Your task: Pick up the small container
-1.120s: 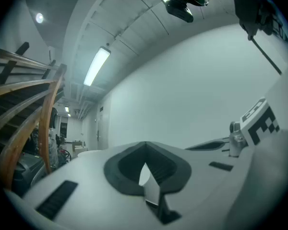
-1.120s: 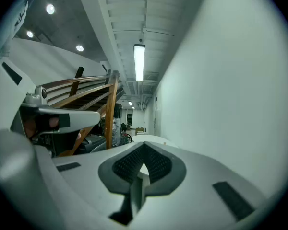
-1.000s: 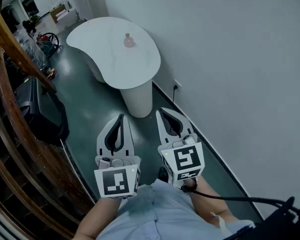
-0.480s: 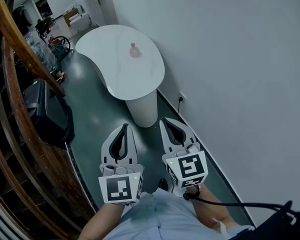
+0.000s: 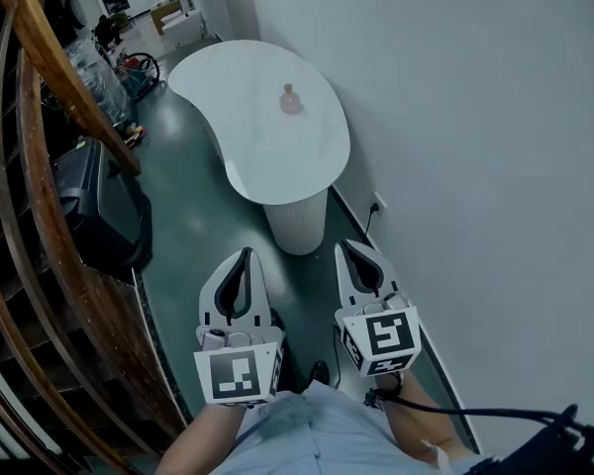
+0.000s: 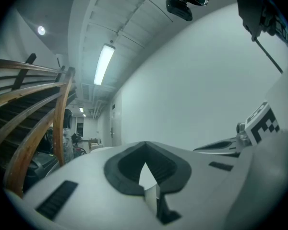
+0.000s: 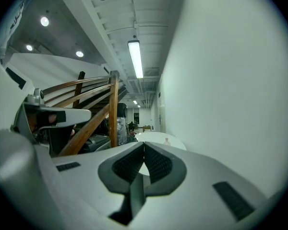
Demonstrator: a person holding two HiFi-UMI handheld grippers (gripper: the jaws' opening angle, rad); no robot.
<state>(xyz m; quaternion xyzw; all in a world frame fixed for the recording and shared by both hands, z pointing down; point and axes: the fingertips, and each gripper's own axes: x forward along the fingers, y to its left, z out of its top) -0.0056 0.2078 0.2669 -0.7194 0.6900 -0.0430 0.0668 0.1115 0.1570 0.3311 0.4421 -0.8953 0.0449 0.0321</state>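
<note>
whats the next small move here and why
Probably step forward toward the white table, bringing the right claw nearer the small pink container. The container stands on the tabletop well ahead of both claws, seemingly out of reach from here. The right claw and the left claw are shut and empty, so opening can likely wait until closer.

Dim bluish light, ceiling tube lamps [image 6: 103,63], fisheye edges
</note>
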